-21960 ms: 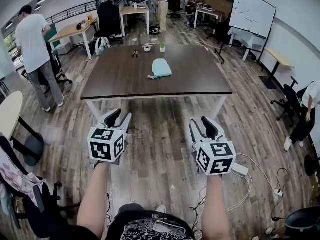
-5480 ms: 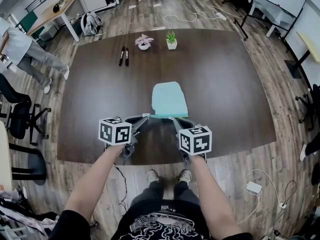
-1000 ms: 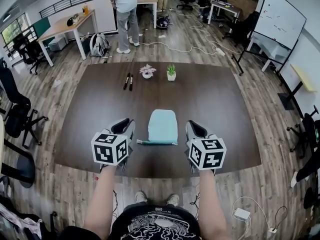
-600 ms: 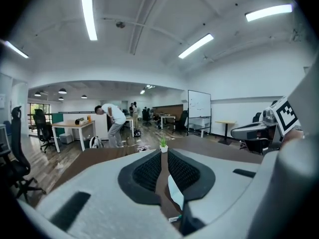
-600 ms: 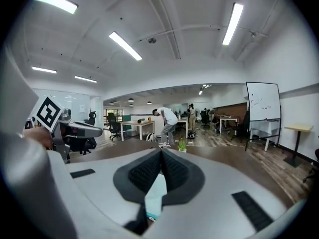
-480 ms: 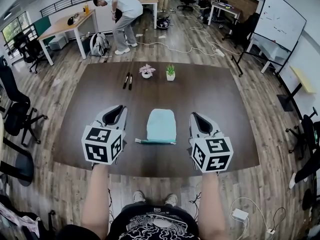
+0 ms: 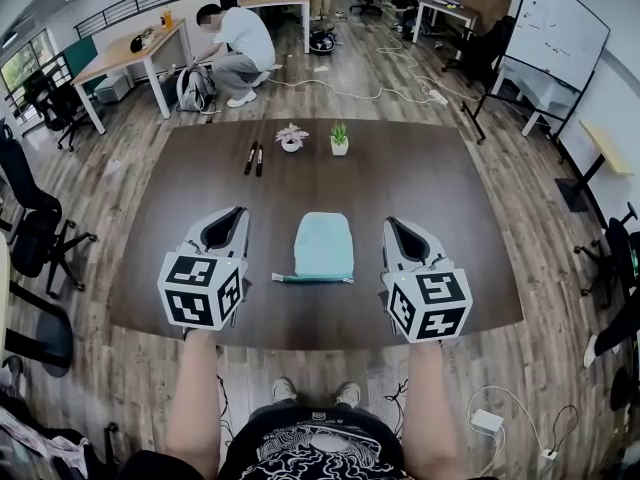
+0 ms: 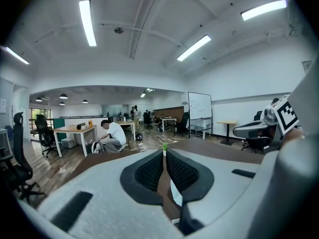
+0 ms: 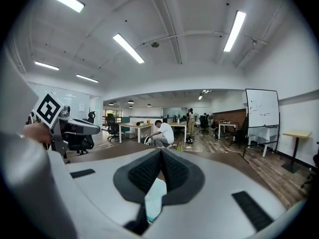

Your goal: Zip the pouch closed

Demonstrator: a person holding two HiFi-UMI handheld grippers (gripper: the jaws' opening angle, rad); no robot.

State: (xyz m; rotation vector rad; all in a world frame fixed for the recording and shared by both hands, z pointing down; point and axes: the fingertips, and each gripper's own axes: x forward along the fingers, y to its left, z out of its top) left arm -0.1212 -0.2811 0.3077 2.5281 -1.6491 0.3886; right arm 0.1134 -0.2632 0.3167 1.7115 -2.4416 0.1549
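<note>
Table (image 7: 450, 198): dark brown, filling the middle of the head view, with wood floor all around it.

Pouch (image 7: 324, 245): pale teal, lying flat at the centre of the head view, near the table's lower edge. It touches neither gripper.

Zip edge (image 7: 313, 279): the darker strip along the pouch's lower end, with a small pale tab at its left tip. Whether it is fully zipped cannot be told.

Left gripper (image 7: 236, 214): lower left of the head view, beside the pouch and apart from it. Its fingers have just been closing and now meet at the tips, with nothing between them. In its own view the tips touch (image 8: 163, 151), and a sliver of the pouch (image 8: 175, 193) shows through the slit lower down.

Right gripper (image 7: 390, 222): lower right of the head view, on the pouch's other side and level with the left one. Its fingers are pressed together and hold nothing. In its own view the tips meet (image 9: 161, 151), with the pouch (image 9: 155, 195) showing below them.

Markers (image 7: 254, 158): two dark pens side by side, in the table's upper left part.

Plants: a pinkish one (image 7: 292, 136) and a green one (image 7: 339, 138), both in small pots near the table's upper edge.

Person (image 7: 238, 48): crouching on the floor at upper left, beyond the table.

Whiteboard (image 7: 560, 28): upper right corner.
</note>
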